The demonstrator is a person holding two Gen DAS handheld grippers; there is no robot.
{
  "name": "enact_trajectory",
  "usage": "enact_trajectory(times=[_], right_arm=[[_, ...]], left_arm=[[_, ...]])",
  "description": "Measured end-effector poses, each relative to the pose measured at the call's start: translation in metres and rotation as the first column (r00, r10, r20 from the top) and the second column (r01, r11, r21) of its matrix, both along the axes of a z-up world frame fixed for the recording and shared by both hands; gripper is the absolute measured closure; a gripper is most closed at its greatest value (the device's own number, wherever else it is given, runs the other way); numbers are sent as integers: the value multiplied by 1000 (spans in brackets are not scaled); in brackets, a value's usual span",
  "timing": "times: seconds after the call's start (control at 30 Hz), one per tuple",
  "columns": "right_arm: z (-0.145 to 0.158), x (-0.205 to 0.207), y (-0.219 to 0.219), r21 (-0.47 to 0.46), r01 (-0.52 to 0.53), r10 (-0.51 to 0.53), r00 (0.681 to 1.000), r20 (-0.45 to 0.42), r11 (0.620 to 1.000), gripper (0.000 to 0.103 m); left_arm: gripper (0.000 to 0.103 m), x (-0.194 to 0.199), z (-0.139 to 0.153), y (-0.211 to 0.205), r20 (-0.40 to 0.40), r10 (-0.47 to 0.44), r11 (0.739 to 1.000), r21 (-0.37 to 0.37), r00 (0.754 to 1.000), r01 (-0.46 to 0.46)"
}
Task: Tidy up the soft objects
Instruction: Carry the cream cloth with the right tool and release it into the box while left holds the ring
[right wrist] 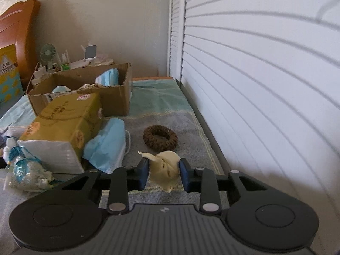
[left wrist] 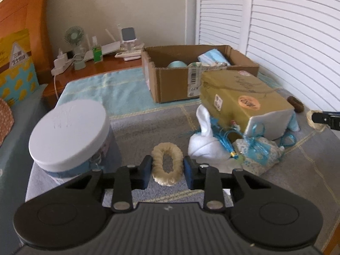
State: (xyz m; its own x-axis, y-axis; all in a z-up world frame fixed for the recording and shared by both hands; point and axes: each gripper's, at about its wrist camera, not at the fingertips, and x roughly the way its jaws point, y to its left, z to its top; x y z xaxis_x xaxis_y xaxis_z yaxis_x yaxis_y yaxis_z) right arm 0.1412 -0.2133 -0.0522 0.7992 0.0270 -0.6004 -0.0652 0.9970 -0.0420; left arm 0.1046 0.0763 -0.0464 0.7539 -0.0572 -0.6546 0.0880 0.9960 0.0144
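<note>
A mask pack [right wrist: 107,77] is held in the cardboard box [left wrist: 170,85]; a cream scrunchie [left wrist: 167,166] is clamped by the left gripper [left wrist: 167,171]; a cream band [right wrist: 164,167] is pinched by the right gripper [right wrist: 164,173]; a round tin [left wrist: 70,136] is seen beside.

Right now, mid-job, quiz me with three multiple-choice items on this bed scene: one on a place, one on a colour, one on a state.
1. The brown scrunchie lies: A) in the cardboard box B) on the grey blanket C) on the round tin
2. The scrunchie between the left tool pads is: A) cream B) blue C) brown
3. The right tool is: A) bare B) around a cream soft item C) out of view

B, lies on blanket by shutters; A, cream ring; B, item sits between pads.
</note>
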Motion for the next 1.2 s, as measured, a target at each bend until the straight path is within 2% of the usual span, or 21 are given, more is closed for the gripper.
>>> enact_trajectory(times=[0.27,0.33,0.37,0.4,0.63,0.73,0.83,0.87,0.9,0.97,1.1,1.2], right_arm=[[4,-4,-3,3,-10,10,1000,-6,1000,72],[6,-4,-3,5,-12,12,1000,-7,1000,64],[7,-3,-4,19,-12,12,1000,-7,1000,55],[7,-2,-6,36,-11,11,1000,-6,999,52],[0,11,-22,190,38,-26,998,-62,981,51],[-4,13,-20,171,60,-49,996,-68,983,51],[-10,19,-20,178,69,-53,994,-90,982,52],[-12,19,-19,170,68,-53,994,-93,983,56],[-13,20,-18,156,71,-56,994,-96,985,66],[-14,19,-14,128,66,-54,994,-98,990,73],[-9,13,-7,63,36,-32,997,-67,997,75],[-1,11,-4,47,14,-12,998,-60,999,75]], left_arm=[[73,-8,14,-3,21,-51,999,17,998,51],[73,-9,15,-3,20,-56,998,17,998,56],[73,-9,15,-3,19,-58,998,16,998,57],[73,-9,15,-3,19,-59,998,16,998,59],[73,-11,13,-3,14,-71,997,9,997,71],[73,-9,12,-4,7,-76,997,5,997,76],[73,-9,10,-6,4,-83,997,3,997,83],[73,-9,10,-6,3,-85,996,3,996,85],[73,-9,10,-6,2,-88,996,2,996,88],[73,-9,11,-6,0,-95,995,4,995,95],[73,-9,13,-7,-10,-115,993,10,993,115],[73,-11,15,-7,-24,-140,990,8,990,140]])
